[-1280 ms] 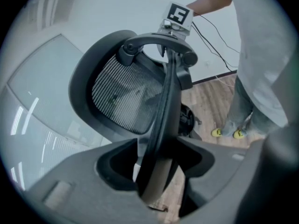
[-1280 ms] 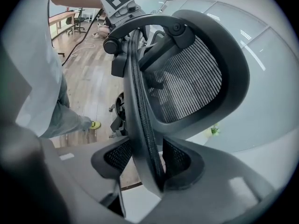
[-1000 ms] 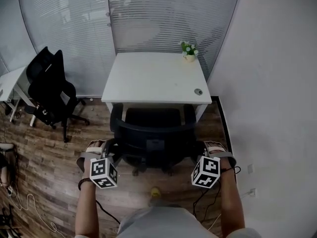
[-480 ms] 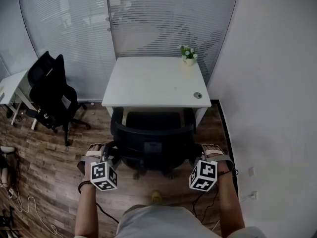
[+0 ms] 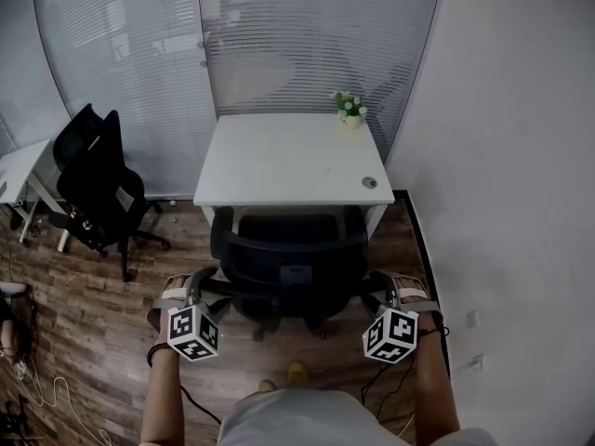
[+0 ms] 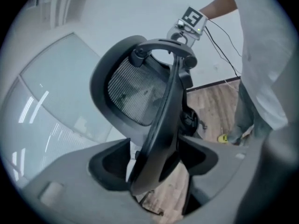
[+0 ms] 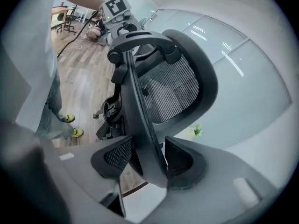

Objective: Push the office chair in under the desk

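1. Two grippers flank the black office chair [image 5: 286, 240] from behind. The left gripper [image 5: 204, 284] is at the left edge of its backrest and the right gripper [image 5: 383, 284] at the right edge.
2. Seen from the head view, the office chair stands at the near side of the white bench [image 5: 279, 156], facing it. Its armrests reach the bench's front edge, while the backrest and base stand out over the wooden floor [image 5: 84, 333].
3. In the left gripper view, the curved rim of the backrest runs between the jaws. These jaws have just been opening and stand wide. A gap shows between the rim and one jaw, so they do not clamp it.
4. In the right gripper view, the other rim of the backrest fills the space between the jaws. The pads [image 7: 117, 154] sit against it, so this gripper grips the chair.
5. On the bench top, a small potted plant [image 5: 350, 108] stands at the far right corner. A round grommet [image 5: 370, 182] lies near the front right corner.
6. A second black chair [image 5: 93, 189] stands well apart to the left, beside the glass wall with blinds [image 5: 307, 54].
7. The person's yellow shoes [image 5: 296, 372] are on the floor just behind the office chair.
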Demonstrator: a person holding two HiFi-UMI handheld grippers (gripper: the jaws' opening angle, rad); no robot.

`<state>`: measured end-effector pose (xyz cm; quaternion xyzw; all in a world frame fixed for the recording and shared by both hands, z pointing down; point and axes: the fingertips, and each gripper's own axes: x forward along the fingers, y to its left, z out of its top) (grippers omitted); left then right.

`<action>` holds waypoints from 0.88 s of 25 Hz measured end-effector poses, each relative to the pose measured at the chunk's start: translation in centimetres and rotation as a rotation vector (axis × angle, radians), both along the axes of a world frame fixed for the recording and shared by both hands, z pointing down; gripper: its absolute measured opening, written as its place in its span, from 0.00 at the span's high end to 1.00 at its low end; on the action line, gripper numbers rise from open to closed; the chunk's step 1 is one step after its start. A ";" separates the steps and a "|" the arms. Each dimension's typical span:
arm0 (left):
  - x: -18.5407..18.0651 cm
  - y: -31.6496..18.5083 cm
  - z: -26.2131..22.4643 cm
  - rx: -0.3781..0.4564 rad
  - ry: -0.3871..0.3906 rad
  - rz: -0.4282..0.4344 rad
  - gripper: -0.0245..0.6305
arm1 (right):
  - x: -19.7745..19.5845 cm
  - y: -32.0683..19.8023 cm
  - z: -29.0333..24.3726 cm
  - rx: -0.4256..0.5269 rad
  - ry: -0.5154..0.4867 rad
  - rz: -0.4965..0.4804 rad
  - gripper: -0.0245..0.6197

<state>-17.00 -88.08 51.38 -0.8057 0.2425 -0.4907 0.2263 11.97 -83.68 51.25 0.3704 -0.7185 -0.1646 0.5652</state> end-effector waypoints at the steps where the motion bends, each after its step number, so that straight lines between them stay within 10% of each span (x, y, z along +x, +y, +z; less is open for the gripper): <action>1: -0.2 0.1 -0.3 -0.002 0.033 -0.009 0.49 | 0.0 0.2 -0.3 0.006 -0.015 0.012 0.65; 22: -1.4 2.6 -4.6 0.040 0.496 -0.155 0.58 | -1.0 3.2 -5.2 0.213 -0.429 0.309 0.66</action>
